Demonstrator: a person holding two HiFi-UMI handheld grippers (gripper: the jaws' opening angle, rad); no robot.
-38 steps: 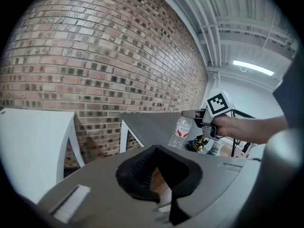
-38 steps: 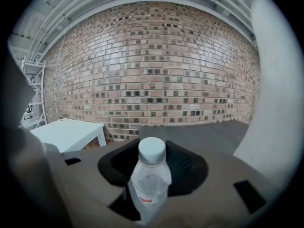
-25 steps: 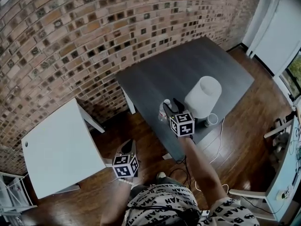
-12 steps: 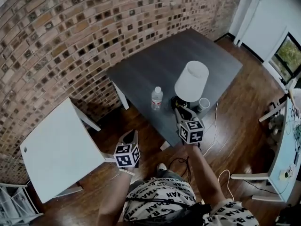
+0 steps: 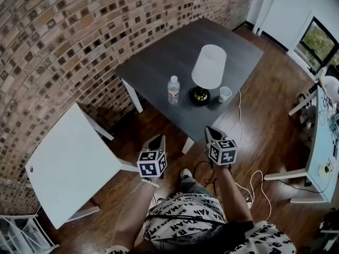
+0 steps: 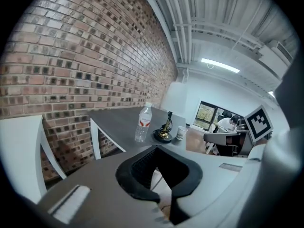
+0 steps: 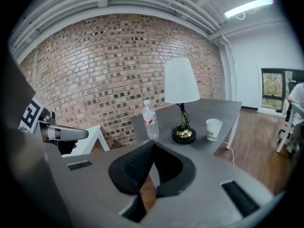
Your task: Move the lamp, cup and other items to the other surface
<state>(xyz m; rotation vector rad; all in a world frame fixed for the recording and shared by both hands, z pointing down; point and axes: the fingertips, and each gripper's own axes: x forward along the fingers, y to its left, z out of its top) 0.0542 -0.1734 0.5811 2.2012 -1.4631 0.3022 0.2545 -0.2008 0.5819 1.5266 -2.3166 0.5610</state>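
Note:
On the dark grey table (image 5: 175, 57) stand a lamp (image 5: 207, 67) with a white shade and a black-and-gold base, a clear water bottle (image 5: 173, 90) to its left and a white paper cup (image 5: 225, 93) to its right. The white table (image 5: 74, 163) at the left is bare. Both grippers hang over the wood floor, short of the dark table's near edge. My right gripper (image 5: 212, 132) is shut and holds nothing. My left gripper (image 5: 155, 142) is also shut and holds nothing. The right gripper view shows the bottle (image 7: 150, 120), lamp (image 7: 182, 82) and cup (image 7: 213, 128) ahead of the gripper (image 7: 152, 142).
A brick wall (image 5: 79, 41) runs behind both tables. The lamp's white cord (image 5: 239, 115) trails off the table's edge onto the floor. A light desk (image 5: 324, 142) and chairs stand at the right. A seated person (image 6: 231, 123) is far off in the left gripper view.
My right gripper has drawn back from beside the bottle, off the table's edge toward my body, and its jaws have closed on nothing. The bottle, lamp and cup stayed put.

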